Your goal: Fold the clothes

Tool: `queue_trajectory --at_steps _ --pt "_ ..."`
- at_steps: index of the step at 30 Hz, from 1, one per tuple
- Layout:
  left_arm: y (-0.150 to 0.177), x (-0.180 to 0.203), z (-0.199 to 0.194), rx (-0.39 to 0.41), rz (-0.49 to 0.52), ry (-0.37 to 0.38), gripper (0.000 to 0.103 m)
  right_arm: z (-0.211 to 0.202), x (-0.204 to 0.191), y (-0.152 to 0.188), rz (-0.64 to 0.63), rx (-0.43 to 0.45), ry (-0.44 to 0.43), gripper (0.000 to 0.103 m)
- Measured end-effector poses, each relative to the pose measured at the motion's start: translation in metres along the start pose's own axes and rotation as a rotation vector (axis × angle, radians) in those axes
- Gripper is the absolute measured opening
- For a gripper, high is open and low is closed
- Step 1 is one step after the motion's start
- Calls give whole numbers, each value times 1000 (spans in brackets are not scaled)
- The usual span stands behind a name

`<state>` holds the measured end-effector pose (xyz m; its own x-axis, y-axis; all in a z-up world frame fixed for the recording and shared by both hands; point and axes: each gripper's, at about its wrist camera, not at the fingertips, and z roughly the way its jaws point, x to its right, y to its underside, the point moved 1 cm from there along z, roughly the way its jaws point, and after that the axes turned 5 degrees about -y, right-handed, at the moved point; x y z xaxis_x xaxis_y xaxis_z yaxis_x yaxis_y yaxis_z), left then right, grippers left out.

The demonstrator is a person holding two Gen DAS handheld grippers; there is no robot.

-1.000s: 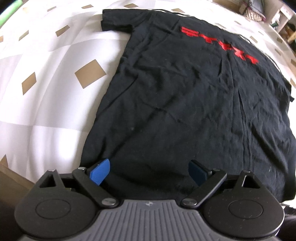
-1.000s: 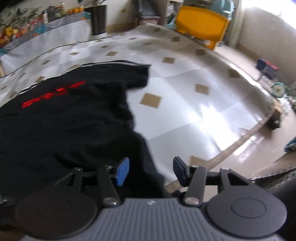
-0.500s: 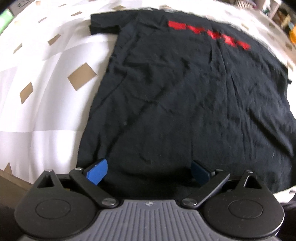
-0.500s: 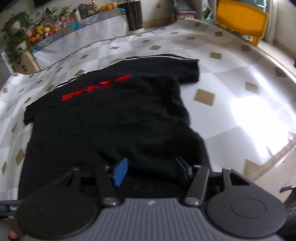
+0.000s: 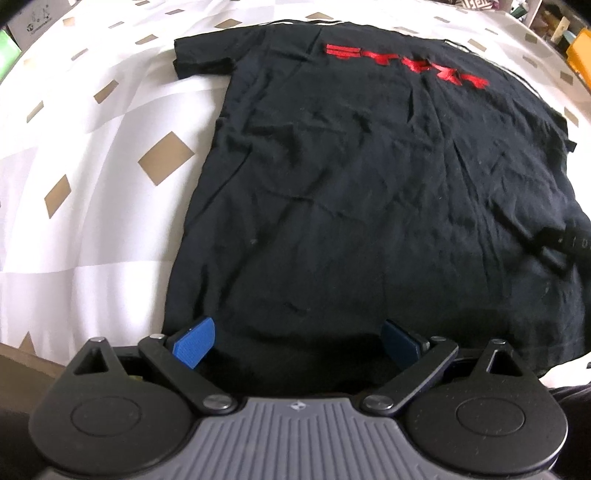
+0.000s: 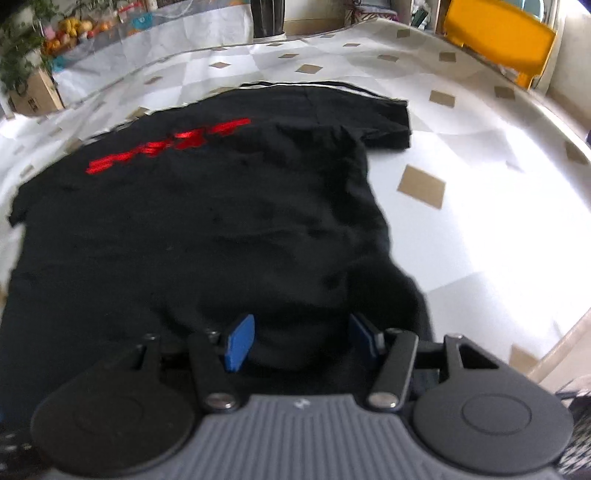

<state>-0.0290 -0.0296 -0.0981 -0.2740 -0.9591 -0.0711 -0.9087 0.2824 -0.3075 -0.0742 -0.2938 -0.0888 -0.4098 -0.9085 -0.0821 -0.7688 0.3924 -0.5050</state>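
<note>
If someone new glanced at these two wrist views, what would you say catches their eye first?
A black T-shirt spread flat over the white, tan-diamond cloth fills both views, its red lettering bright across the far end. Both the left gripper and the right gripper sit open at the near hem. A yellow chair glows at the table's far right corner.

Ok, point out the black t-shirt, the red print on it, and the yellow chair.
black t-shirt (image 5: 351, 206): left wrist view, middle of the body fabric.
red print (image 5: 406, 64): left wrist view, centre of the lettering.
yellow chair (image 6: 498, 33): right wrist view, its backrest panel.
</note>
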Motion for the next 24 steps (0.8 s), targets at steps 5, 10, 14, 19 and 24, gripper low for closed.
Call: queue_trajectory --at_steps 5,10,14,19,24 --pt "6 4 3 -16 39 -21 99 5 11 -6 32 24 23 61" --pt "13 3 3 -31 29 -7 101 10 16 -10 51 35 41 69" --pt "15 7 -2 -18 49 -16 101 7 23 -12 112 19 39 69" --pt "13 10 -10 26 54 -20 100 -7 31 -4 190 -8 -24 68" --pt "6 -1 -18 64 -24 4 100 -21 14 11 101 -44 -72 68"
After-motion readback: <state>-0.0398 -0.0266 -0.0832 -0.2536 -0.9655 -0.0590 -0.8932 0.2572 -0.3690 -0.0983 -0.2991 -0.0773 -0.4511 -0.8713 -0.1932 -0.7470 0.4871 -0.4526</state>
